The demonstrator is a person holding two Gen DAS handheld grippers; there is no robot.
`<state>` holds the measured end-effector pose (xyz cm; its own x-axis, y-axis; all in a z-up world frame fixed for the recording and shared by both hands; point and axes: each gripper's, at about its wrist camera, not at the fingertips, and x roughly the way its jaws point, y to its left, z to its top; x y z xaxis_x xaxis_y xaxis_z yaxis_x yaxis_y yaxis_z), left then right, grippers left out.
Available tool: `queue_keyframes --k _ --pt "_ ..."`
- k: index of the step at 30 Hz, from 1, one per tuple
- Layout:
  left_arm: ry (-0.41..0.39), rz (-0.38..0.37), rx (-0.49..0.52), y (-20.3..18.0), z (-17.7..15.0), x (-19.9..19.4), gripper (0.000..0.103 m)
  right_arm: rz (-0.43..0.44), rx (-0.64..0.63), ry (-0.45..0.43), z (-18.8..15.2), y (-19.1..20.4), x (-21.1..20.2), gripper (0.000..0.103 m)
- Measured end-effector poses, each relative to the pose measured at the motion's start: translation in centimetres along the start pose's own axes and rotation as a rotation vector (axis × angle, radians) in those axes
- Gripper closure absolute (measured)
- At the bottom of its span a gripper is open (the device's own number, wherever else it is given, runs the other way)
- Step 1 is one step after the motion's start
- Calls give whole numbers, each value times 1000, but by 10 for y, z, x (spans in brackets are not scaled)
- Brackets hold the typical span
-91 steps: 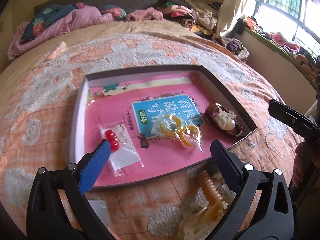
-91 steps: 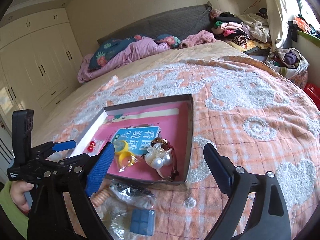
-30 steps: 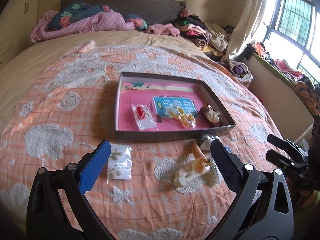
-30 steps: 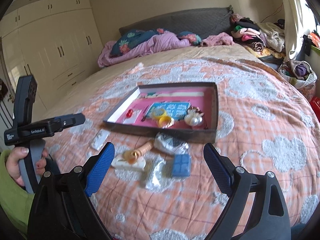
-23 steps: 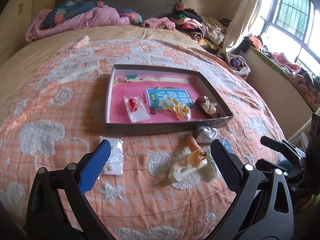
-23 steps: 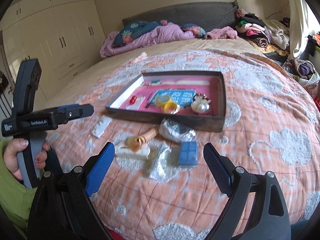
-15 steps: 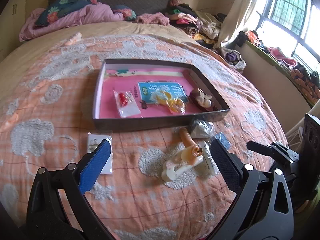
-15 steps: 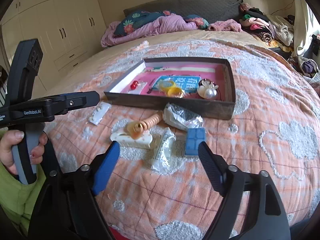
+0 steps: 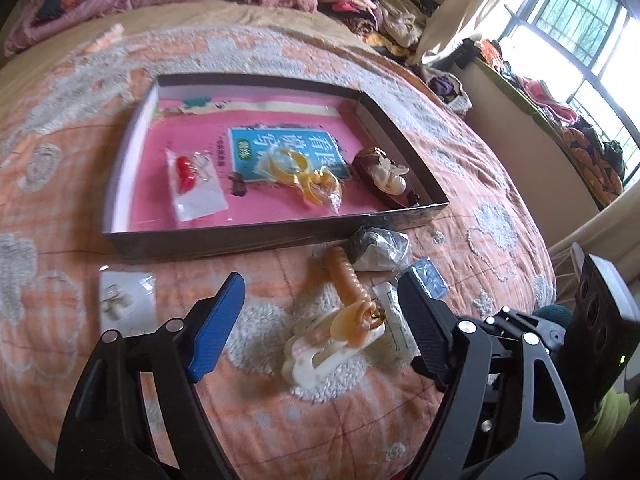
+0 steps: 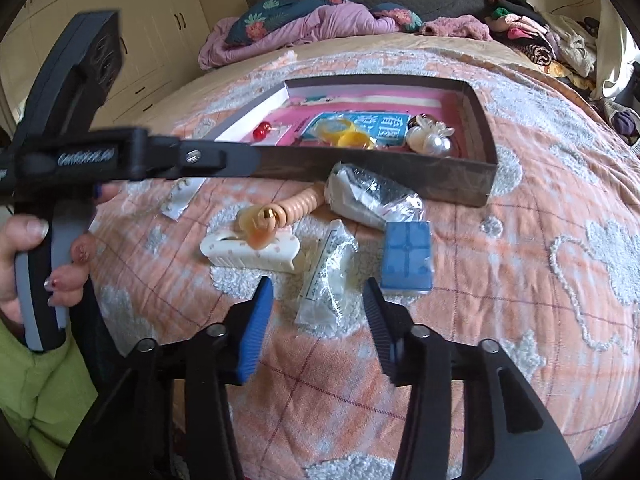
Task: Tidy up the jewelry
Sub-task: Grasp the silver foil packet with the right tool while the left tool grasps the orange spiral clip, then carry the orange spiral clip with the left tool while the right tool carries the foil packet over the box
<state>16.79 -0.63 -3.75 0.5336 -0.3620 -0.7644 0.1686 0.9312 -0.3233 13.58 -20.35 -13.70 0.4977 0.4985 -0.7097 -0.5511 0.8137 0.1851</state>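
Beneath us spreads an orange-and-white quilt (image 10: 540, 184) over a bed, and on it sits the shallow box (image 9: 248, 236) that serves as our landmark.

We hold the left gripper (image 9: 320, 312) on the near side of the box; its jaws are closing, nothing yet pressed between them, with a cream hair clip (image 9: 320, 354) and a peach coiled hair tie (image 9: 348, 280) lying on the quilt between the fingers. Our right gripper (image 10: 318, 302) is also closing, well nearer to us than the box, its fingers either side of the lower end of a clear packet (image 10: 326, 276) without touching it.

Just beside that packet, toward the box, lie a blue square case (image 10: 406, 256) and a crumpled clear bag (image 10: 368, 196) against the box's front wall. A small white packet (image 9: 126, 300) rests off the box's near left corner.

Inside the box we see a red earring packet (image 9: 194, 184), yellow rings in plastic (image 9: 308, 178) and a pearl hair piece (image 9: 390, 174).
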Motion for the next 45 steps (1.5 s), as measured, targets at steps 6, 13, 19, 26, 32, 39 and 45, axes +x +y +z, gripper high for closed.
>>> queue_keyframes --k 6,13,19,26,32,39,45 --pt "79 -59 -16 0 6 25 52 -9 -9 27 -3 1 14 64" --pt "144 -118 -20 -1 1 45 53 -7 12 58 -6 -1 32 65" --pt "181 -134 -13 -3 0 58 62 29 23 67 -6 -6 24 75" --pt "175 -142 15 -3 2 59 75 53 61 41 -4 -15 13 76" --pt "131 -127 51 -10 1 44 84 69 62 6 -3 -14 1 77" --pt "-10 -54 97 -14 7 -1 84 92 46 -51 5 -10 -15 77" --pt "-92 14 93 -3 13 -28 84 99 6 -97 9 1 -27 77"
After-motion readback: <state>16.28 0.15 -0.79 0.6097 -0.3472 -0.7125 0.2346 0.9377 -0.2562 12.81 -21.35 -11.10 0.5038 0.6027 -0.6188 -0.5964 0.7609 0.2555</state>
